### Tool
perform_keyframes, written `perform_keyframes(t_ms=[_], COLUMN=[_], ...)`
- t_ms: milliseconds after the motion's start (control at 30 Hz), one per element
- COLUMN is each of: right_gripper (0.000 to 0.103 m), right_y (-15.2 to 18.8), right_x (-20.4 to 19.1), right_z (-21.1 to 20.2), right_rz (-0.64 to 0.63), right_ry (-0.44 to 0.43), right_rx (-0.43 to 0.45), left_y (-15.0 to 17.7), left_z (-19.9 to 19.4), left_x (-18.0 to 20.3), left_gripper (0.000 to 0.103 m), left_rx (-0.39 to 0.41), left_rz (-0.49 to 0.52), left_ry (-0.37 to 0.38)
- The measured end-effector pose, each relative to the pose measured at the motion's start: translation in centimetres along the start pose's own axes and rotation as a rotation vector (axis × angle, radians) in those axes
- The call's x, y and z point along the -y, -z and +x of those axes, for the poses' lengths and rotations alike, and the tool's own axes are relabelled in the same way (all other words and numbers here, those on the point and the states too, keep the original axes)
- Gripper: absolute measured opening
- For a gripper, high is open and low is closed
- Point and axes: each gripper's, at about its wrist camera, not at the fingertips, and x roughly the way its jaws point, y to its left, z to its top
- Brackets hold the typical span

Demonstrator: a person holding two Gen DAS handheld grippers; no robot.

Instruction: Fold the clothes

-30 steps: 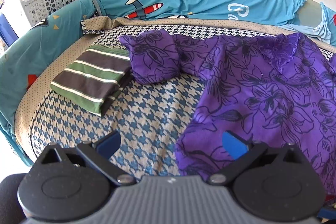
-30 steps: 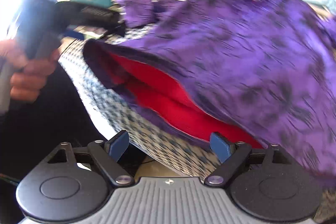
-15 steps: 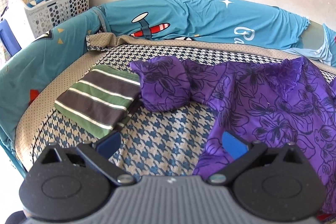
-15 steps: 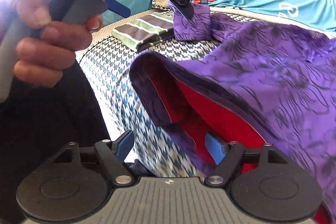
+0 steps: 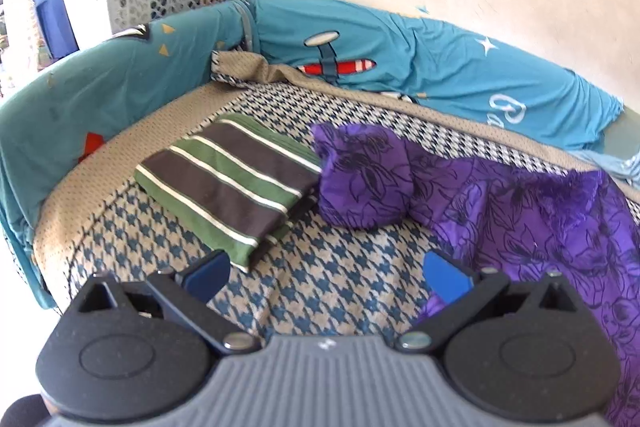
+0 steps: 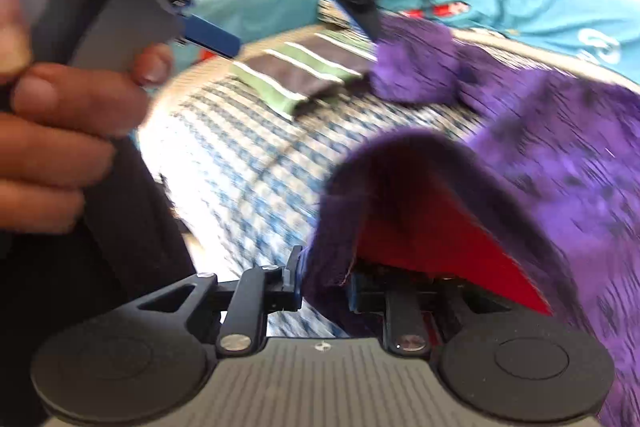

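Purple garment (image 5: pixel 520 211): it lies spread on the houndstooth cover (image 5: pixel 320 267), on the right part of the bed; one sleeve (image 5: pixel 364 179) is bunched and touches the striped folded piece (image 5: pixel 232 179).
Hem of the garment (image 6: pixel 340 227): it is lifted at the near edge of the bed, so the red lining (image 6: pixel 440 227) shows inside.
Right gripper (image 6: pixel 324 287): your jaws are closed on the hem of the purple garment; the cloth sits bunched between the two fingers.
Left gripper (image 5: pixel 324 275): your jaws stand wide apart and hold nothing; they hover over the cover, with the right finger just beside the garment's edge.
Risk of one layer only: the hem is open like a pocket, so I judge you may hold only the top layer; the lower layer would then stay behind and the fold would be crooked.
Risk of slip: the cloth looks smooth and the grasp is near the edge; a fast pull may free it.
Risk to the striped piece: the sleeve touches it, so dragging the garment may disturb this finished fold.
Risk at the bed edge: the hem is near the edge, and a loose part can slide off.
Sharpness: the right wrist view is blurred, so the exact grasp depth I cannot tell.
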Motion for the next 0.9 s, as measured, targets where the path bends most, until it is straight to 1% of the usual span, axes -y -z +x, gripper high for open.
perform_keyframes(t_ms=[133, 233, 300, 333, 367, 467, 533, 633, 700, 900], right_gripper=[0.022, 0.025, 0.040, 0.041, 0.042, 0.041, 0.041, 0.041, 0.041, 0.043], right_y=[-0.6, -0.4, 0.2, 0.7, 1.1, 1.7, 2.1, 2.4, 2.6, 2.8], right_x=[-1.2, -2.2, -3.0, -3.4, -3.7, -3.6, -3.5, -3.0, -2.4, 0.6], right_z=[0.7, 1.5, 1.4, 1.3, 1.1, 0.7, 0.1, -1.1, -2.3, -6.2], right_rz=[-0.062, -0.089, -0.127, -0.152, -0.168, -0.152, -0.154, -0.157, -0.135, -0.013], right_ry=[-0.053, -0.110, -0.130, -0.131, -0.135, -0.179, -0.191, -0.180, -0.167, -0.028], right_rx=[0.002, -0.051, -0.079, -0.093, -0.105, -0.139, -0.152, -0.139, -0.117, 0.001], left_y=[-0.2, -0.3, -0.4, -0.3, -0.2, 0.0, 0.1, 0.3, 0.4, 1.0], left_z=[-0.2, -0.4, -0.5, -0.5, -0.4, -0.3, -0.3, -0.2, 0.0, 0.6], left_x=[-0.4, -0.8, -1.0, -0.9, -0.8, -0.4, -0.2, 0.1, 0.4, 1.4], left_gripper=[0.103, 0.103, 0.103, 0.103, 0.103, 0.103, 0.103, 0.103, 0.103, 0.103], left_rx=[0.022, 0.038, 0.048, 0.047, 0.046, 0.043, 0.041, 0.038, 0.028, -0.005], left_rz=[-0.010, -0.018, -0.023, -0.018, -0.014, 0.000, 0.010, 0.023, 0.030, 0.054], left_ry=[-0.015, -0.026, -0.034, -0.035, -0.036, -0.040, -0.043, -0.047, -0.046, -0.027])
